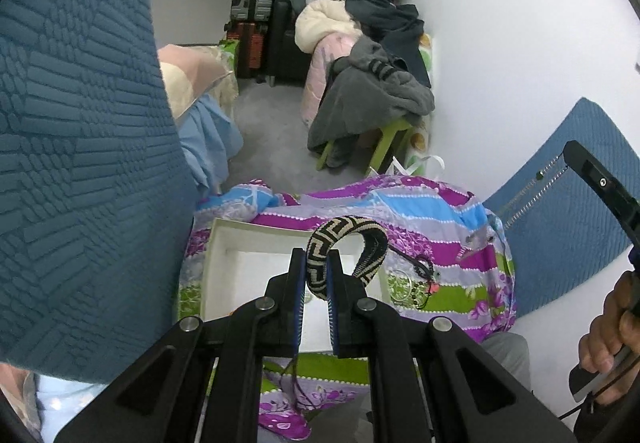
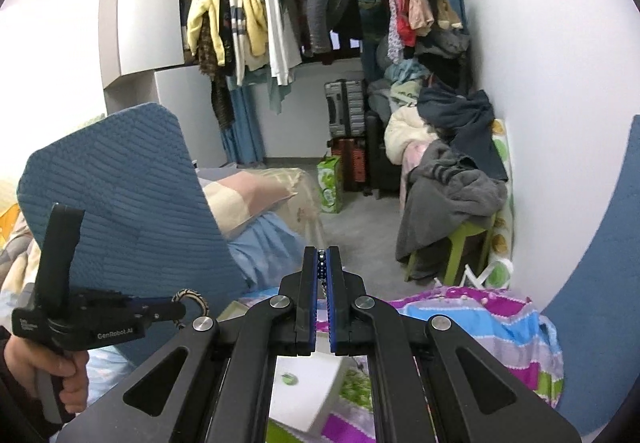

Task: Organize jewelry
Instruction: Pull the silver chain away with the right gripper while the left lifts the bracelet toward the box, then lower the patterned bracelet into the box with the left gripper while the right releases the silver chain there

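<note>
My left gripper [image 1: 317, 267] is shut on a black-and-beige patterned headband [image 1: 352, 243] and holds it above an open white box [image 1: 224, 243] on a purple, blue and green floral cloth [image 1: 440, 211]. The left gripper with the headband [image 2: 192, 301] also shows at the left of the right wrist view. My right gripper [image 2: 322, 263] is shut on a dark beaded chain [image 2: 321, 267] that hangs down between its fingers, above the white box [image 2: 308, 379]. In the left wrist view the right gripper's finger [image 1: 600, 183] shows at the right with a silver chain [image 1: 532, 189] hanging from it. More jewelry [image 1: 416, 279] lies on the cloth right of the box.
A blue textured cushion [image 1: 80, 123] fills the left. A green stool [image 1: 384, 139] piled with grey clothes stands by the white wall. Suitcases [image 2: 346, 111] and hanging clothes [image 2: 248, 23] are at the back. A bed with a blue sheet [image 2: 272, 239] lies left of the grey floor.
</note>
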A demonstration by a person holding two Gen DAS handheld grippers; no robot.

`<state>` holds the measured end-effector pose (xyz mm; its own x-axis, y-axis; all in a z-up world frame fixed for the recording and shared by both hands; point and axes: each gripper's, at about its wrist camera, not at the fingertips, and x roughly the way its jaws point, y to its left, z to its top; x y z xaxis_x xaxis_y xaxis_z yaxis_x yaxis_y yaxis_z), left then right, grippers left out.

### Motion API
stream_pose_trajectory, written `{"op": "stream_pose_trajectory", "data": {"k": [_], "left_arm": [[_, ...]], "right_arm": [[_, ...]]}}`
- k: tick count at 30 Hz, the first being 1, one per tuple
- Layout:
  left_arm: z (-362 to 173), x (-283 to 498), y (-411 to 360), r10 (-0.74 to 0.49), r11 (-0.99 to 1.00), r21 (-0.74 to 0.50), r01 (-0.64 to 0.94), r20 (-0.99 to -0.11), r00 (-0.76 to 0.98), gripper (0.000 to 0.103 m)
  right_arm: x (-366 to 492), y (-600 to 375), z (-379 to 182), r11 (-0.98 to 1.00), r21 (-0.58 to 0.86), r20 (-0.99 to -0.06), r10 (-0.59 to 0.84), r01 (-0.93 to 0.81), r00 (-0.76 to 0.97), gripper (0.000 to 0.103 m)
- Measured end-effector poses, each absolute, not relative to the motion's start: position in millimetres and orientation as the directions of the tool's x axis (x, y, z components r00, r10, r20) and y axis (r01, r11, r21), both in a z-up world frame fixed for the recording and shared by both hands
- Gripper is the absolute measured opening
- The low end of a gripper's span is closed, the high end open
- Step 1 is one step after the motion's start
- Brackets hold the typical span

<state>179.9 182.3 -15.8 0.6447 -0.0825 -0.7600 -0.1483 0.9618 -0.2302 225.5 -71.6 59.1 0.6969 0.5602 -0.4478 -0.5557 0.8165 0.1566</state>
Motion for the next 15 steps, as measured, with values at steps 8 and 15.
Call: {"op": "stream_pose_trajectory", "data": {"k": [8, 15], "left_arm": [[-53, 188, 207, -0.086, 0.960, -0.229, -0.159, -0.786, 0.612, 0.009], [-113, 192, 226, -0.113, 0.952, -0.250, -0.178, -0.824, 0.556, 0.009]], "right_arm": [[235, -39, 40, 0.812, 0.161, -0.501, 0.557, -0.560, 0.663, 0.002], [242, -3, -38, 0.805, 0.195, -0.638, 0.538, -0.560, 0.550, 0.002]]}}
